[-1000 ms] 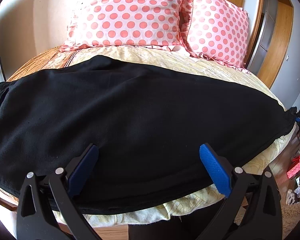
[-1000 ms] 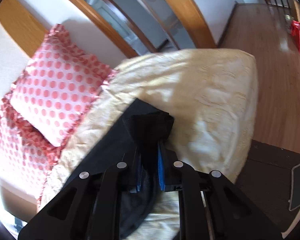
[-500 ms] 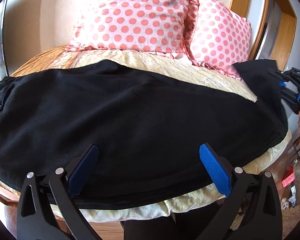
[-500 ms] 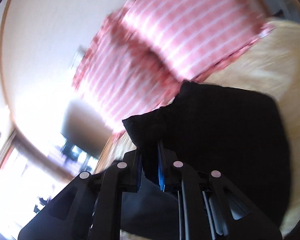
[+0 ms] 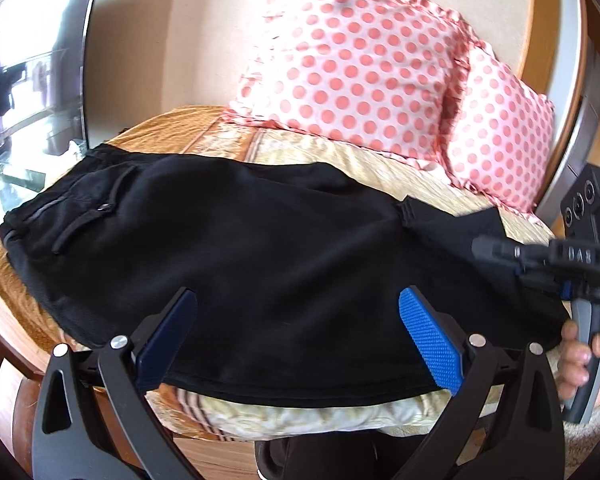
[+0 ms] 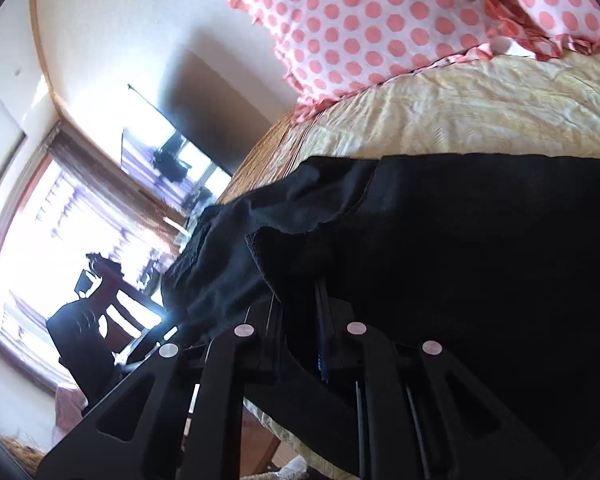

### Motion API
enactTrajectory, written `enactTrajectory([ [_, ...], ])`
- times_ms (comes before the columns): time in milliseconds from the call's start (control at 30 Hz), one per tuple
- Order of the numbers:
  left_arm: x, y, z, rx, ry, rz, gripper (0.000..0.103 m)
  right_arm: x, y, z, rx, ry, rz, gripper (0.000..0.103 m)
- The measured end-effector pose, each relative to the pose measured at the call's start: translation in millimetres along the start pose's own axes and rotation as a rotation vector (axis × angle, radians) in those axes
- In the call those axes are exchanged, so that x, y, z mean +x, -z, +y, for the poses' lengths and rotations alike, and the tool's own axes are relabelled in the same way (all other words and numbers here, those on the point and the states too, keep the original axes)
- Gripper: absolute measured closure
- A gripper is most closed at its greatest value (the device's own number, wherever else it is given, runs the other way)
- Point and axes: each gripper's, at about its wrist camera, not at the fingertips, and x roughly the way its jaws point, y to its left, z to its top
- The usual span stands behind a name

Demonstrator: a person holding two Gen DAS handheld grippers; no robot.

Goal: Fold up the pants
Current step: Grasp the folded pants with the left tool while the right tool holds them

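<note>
Right tongs (image 6: 300,320) clamped on hem of black pants (image 5: 260,264), carrying it above the rest. Left tongs (image 5: 296,336) wide, holding nothing, over pants on bed (image 5: 380,156).

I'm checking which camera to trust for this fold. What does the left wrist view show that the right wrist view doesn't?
Only the left wrist view: the open left gripper above the near edge of the black pants, their pocket and waistband end, the person's hand on the right gripper's handle, and the lifted leg end seen from outside.

Only the right wrist view: the right gripper shut on a fold of the pants, and a bright window.

Both: the pants, the yellow bedspread and the polka-dot pillows.
</note>
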Motion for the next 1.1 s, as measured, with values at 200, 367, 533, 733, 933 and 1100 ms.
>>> enactTrajectory([
  [200, -5, -1, 21, -0.057, -0.052, -0.005, 0.002, 24, 17, 29, -0.100, -0.005, 0.058, 0.089],
  [367, -13, -3, 41, -0.112, -0.093, -0.024, 0.002, 55, 39, 30, -0.172, 0.082, 0.153, 0.088],
  [533, -26, -8, 67, -0.167, -0.141, -0.056, 0.002, 49, 45, 30, -0.196, 0.055, 0.157, 0.061],
  [733, -45, -14, 109, -0.312, -0.166, -0.099, 0.002, 54, 57, 54, -0.343, 0.088, 0.142, 0.040],
  [933, -56, -13, 153, -0.480, -0.138, -0.105, 0.002, 62, 64, 62, -0.389, 0.047, 0.152, 0.039],
  [1100, -55, -11, 183, -0.616, -0.062, -0.097, 0.002, 63, 62, 58, -0.373, 0.018, 0.157, 0.037],
])
